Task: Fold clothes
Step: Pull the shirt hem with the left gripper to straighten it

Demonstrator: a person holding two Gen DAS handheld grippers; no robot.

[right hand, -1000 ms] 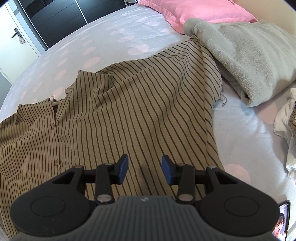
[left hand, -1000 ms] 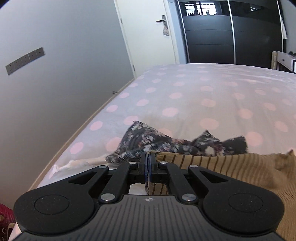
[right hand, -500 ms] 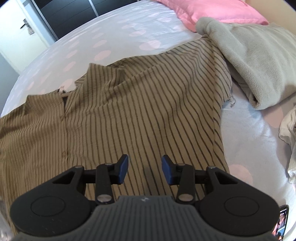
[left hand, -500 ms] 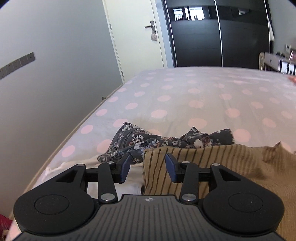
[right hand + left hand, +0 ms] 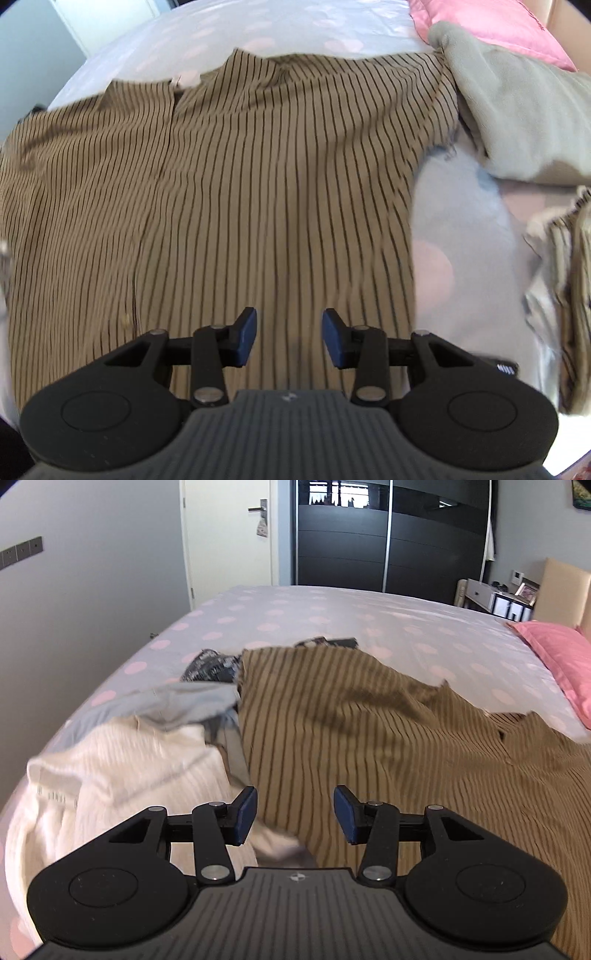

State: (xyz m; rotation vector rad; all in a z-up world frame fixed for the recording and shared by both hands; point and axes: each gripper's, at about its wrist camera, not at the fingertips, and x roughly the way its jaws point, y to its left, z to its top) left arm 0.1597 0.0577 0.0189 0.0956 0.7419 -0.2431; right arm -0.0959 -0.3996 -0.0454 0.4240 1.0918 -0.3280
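A brown shirt with dark stripes [image 5: 369, 738] lies spread on the dotted bed sheet [image 5: 332, 609]. In the right wrist view the brown shirt [image 5: 258, 184] fills the frame, collar at the far side and button line left of centre. My left gripper [image 5: 295, 814] hovers over the shirt's left edge, where it meets a white knit garment [image 5: 129, 775]. Its jaws are opening and nothing is between them. My right gripper [image 5: 290, 338] stands open above the shirt's near part, with only striped cloth below the gap.
A light blue garment [image 5: 184, 701] and a dark floral one [image 5: 210, 666] lie left of the shirt. A grey fleece [image 5: 517, 110] and a pink pillow [image 5: 498, 29] lie at the right. Another striped garment [image 5: 565, 295] lies at the right edge. A grey wall runs along the bed's left side.
The left gripper was shut on the shirt's edge, then let go, opened and drew back to the right. The right gripper shifted and rolled over the shirt, staying open.
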